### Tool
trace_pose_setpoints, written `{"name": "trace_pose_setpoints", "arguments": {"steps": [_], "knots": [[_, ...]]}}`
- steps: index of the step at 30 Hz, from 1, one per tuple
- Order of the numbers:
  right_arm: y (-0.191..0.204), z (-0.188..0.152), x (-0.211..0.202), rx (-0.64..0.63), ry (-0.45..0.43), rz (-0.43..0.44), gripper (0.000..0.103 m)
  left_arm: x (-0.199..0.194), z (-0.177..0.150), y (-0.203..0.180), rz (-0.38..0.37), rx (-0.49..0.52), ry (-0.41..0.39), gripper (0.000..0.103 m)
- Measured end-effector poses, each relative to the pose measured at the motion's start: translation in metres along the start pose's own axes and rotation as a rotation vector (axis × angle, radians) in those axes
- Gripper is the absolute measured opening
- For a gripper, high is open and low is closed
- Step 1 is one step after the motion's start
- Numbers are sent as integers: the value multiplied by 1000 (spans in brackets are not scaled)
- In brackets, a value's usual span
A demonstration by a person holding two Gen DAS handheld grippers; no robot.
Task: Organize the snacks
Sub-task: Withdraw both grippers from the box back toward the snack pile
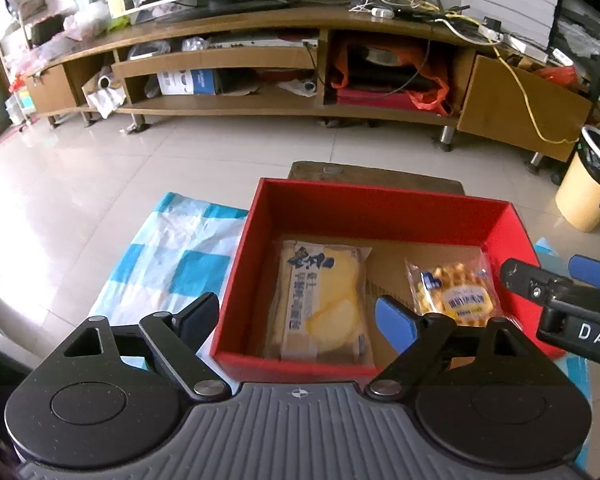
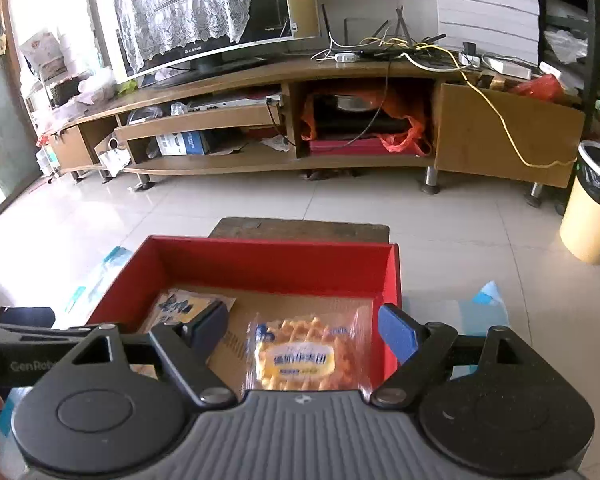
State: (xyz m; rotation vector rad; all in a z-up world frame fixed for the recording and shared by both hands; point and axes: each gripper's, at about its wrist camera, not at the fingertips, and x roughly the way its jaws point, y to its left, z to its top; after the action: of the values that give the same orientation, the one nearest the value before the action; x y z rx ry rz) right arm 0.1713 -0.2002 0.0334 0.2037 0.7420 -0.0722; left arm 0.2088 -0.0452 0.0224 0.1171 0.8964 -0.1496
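Inside the red box [image 1: 380, 216], a cake packet [image 1: 324, 300] and a waffle packet [image 2: 300, 354] lie flat, side by side. Left gripper [image 1: 296, 316] hovers above the cake, right gripper [image 2: 304, 328] above the waffle, both spread wide and empty.

red box [image 1: 380, 204]: open, upright | yellow cake packet [image 1: 324, 300]: flat inside, between left fingers | waffle packet [image 2: 300, 354]: flat inside, between right fingers

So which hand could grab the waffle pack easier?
Probably the right gripper: the waffle pack lies directly below its open jaws in the red box. The left gripper is over the cake pack.
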Motion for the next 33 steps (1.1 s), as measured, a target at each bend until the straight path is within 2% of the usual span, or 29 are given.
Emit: {"name": "trace_pose_setpoints", "arguments": {"steps": [14,25,33], "knots": [[14,-46,-61,-10,28,19,79,-43,-50,7,-41,34,24,94],[19,-78,-82,-21,60,34,79,-66,-78,11,-51,58,18,97],[32,-105,-89,-36,111,63,79,-70,-101,26,-62,70,54,98]]}}
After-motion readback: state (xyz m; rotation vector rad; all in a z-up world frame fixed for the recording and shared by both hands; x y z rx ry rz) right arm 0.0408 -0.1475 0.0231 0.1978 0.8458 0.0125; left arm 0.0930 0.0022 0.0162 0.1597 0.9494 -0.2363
